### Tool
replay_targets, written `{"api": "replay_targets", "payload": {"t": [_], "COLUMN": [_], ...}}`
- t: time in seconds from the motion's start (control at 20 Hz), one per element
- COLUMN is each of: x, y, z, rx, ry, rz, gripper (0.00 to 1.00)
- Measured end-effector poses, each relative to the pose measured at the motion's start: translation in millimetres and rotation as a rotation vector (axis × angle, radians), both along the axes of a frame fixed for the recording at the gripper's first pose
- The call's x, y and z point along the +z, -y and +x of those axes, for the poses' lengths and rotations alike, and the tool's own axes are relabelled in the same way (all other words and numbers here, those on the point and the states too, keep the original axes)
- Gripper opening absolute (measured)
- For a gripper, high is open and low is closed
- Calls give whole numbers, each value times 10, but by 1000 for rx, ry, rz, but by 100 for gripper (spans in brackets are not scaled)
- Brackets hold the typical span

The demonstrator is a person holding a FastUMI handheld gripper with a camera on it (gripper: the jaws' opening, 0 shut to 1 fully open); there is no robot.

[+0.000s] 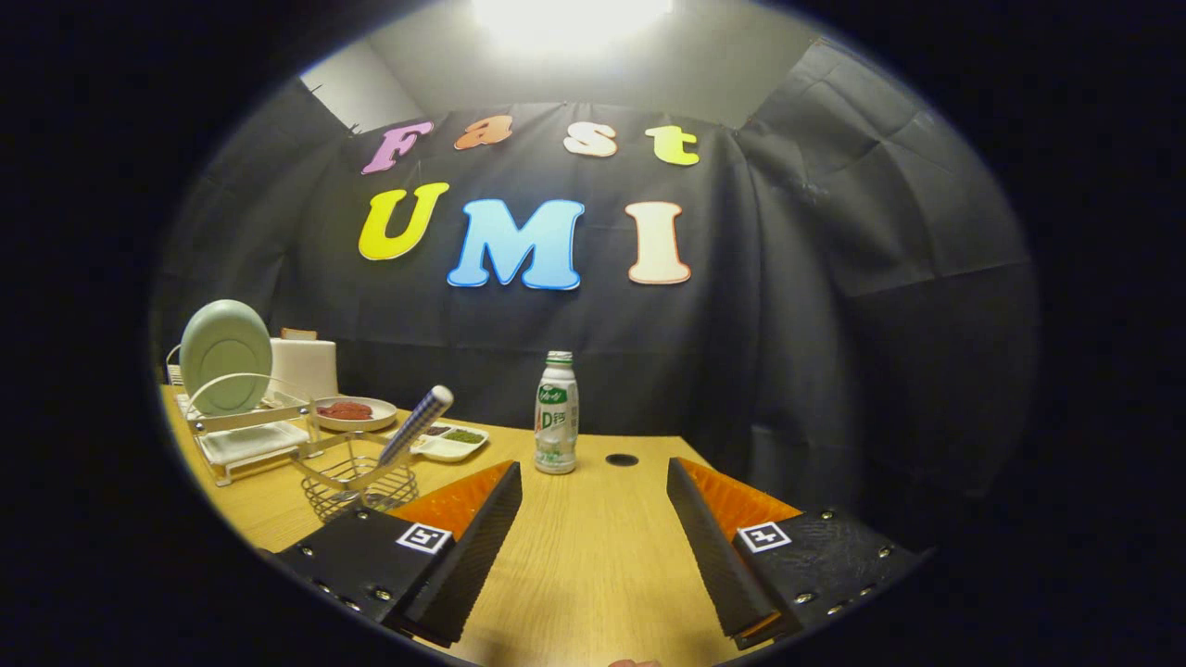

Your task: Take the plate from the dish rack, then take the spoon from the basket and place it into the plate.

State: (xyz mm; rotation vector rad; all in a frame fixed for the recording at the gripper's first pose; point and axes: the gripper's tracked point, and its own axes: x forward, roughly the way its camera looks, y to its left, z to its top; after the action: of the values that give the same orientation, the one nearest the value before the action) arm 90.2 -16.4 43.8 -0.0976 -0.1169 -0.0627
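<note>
A pale green plate [225, 356] stands upright in the white dish rack [243, 435] at the far left of the wooden table [593, 547]. Just right of the rack, a wire basket [357, 482] holds a spoon whose checkered handle [416, 423] leans up and to the right. My gripper [593, 477] hovers above the table, open, with nothing between its fingers. The basket lies just beyond my left finger [482, 519]; the rack is farther off to the left.
A small drink bottle [557, 414] stands ahead between the fingers, with a dark round hole [622, 459] in the table beside it. Behind the basket are a dish of food [355, 412], a divided white tray [451, 441] and a white toaster [302, 367].
</note>
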Motion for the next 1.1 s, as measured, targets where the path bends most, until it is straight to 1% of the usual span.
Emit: {"api": "replay_targets", "payload": {"t": [0.15,0.3,0.4,0.5,0.6,0.75,0.95,1.1], "x": [139,225,284,366,501,814,1230,1560], "y": [355,630,629,468,219,-295,-1058,-1596], "z": [-148,-653,-998,-1305,-1540,-1773,-1852,-1784], "rx": [-110,-237,-291,-314,-320,-292,-206,-113], "ry": [7,-19,-43,-69,-80,-68,-51,-20], "rz": [-20,-12,2,12,15,4,12,10], "gripper": [97,97,96,96,96,96,96,96]}}
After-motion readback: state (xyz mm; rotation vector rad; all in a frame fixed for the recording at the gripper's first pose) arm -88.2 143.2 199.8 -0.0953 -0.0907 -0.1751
